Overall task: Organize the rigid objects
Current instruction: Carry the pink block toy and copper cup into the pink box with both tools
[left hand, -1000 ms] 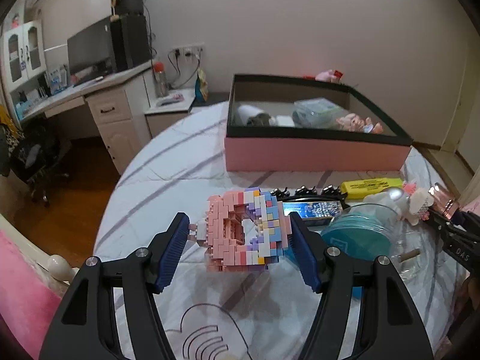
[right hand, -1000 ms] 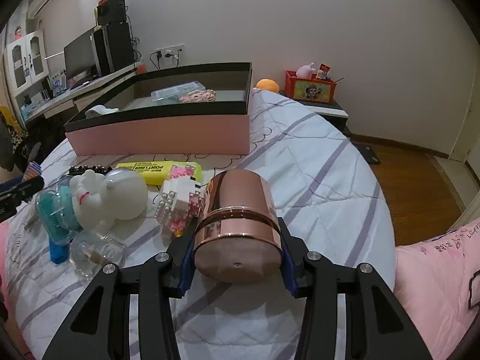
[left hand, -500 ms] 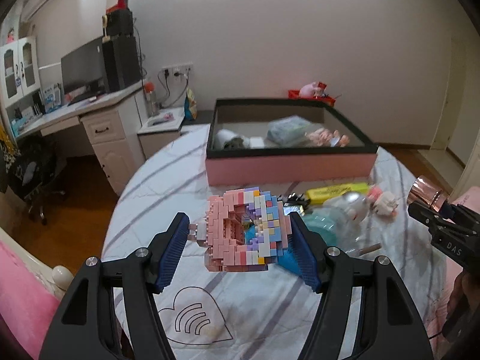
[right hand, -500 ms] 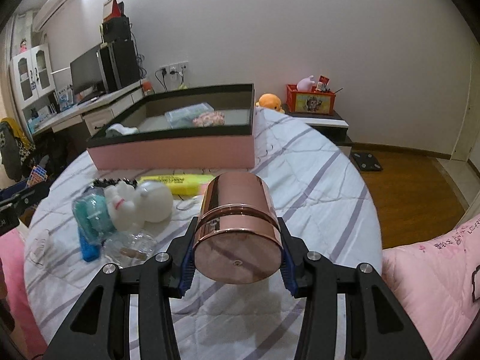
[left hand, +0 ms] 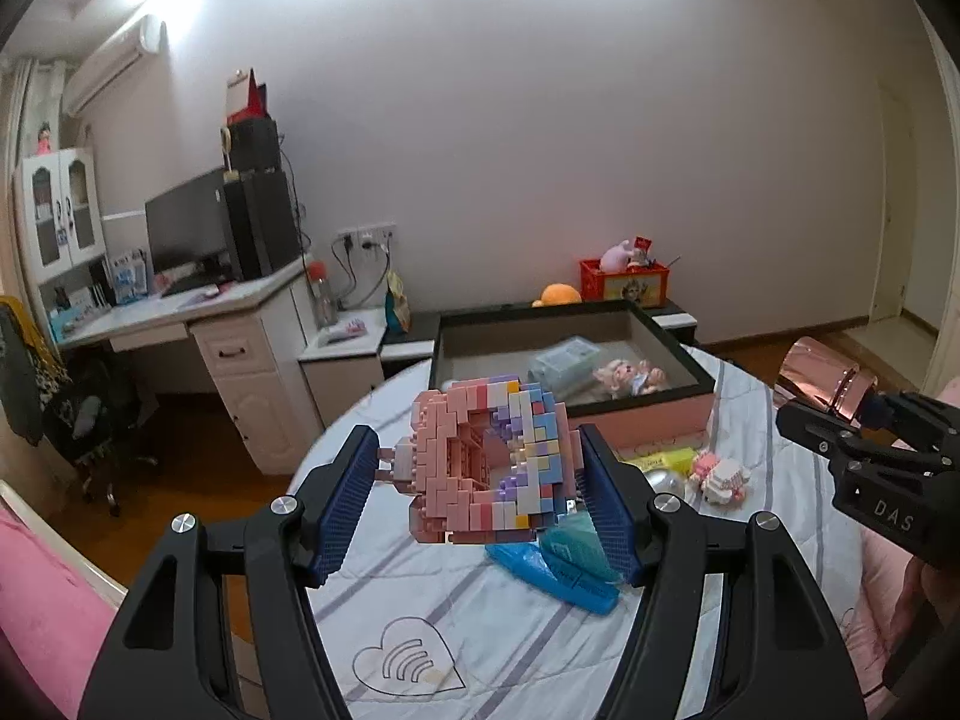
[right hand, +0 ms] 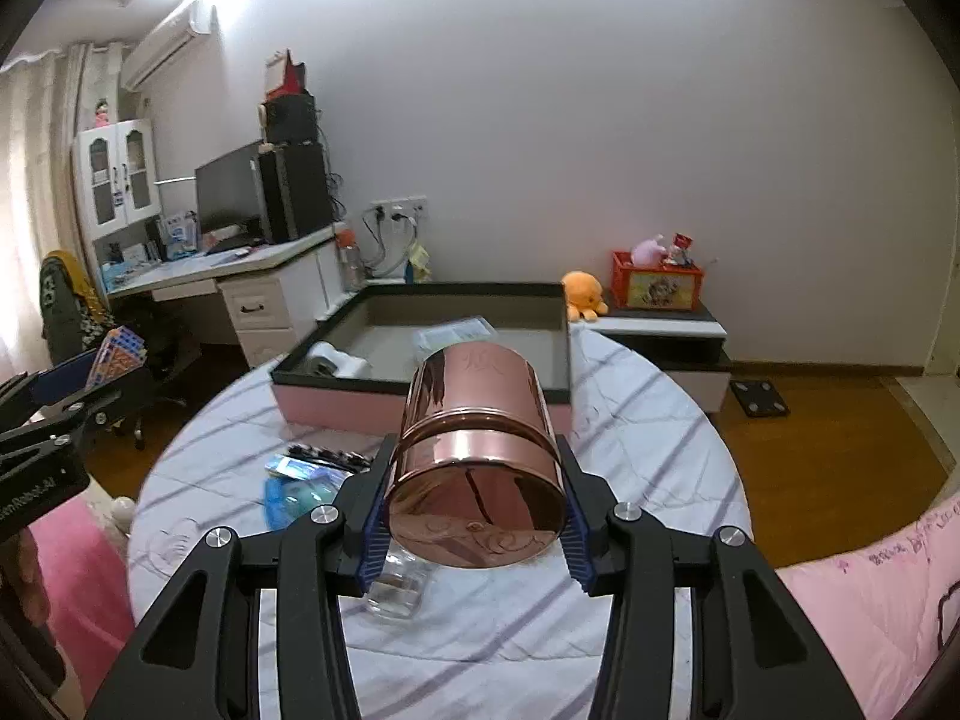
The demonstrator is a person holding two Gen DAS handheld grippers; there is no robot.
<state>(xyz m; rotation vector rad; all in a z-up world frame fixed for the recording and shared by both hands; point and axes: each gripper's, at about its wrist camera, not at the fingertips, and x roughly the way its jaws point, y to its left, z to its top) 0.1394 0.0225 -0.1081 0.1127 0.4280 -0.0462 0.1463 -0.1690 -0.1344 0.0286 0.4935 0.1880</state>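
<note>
The left gripper (left hand: 483,477) is clamped on a pink and pastel toy built of small plastic bricks (left hand: 489,459), held in the air above the round counter (left hand: 384,600) with its striped white cloth. The right gripper (right hand: 474,501) squeezes a shiny copper-coloured metal canister (right hand: 477,450) lying on its side between the blue pads, also clear of the cloth.

Beyond both stands a shallow pink box with a black rim (left hand: 630,417). Inside it lie a clear plastic case (left hand: 564,363), a small pink doll figure (left hand: 630,375) and, at the near-left corner, a white roll (right hand: 336,360).

The left view alone shows a small white and pink brick animal (left hand: 720,477) and a yellow packet (left hand: 660,459) by the box front. The right view alone shows a clear glass jar (right hand: 399,585) under the gripper and black hair clips (right hand: 324,456).
</note>
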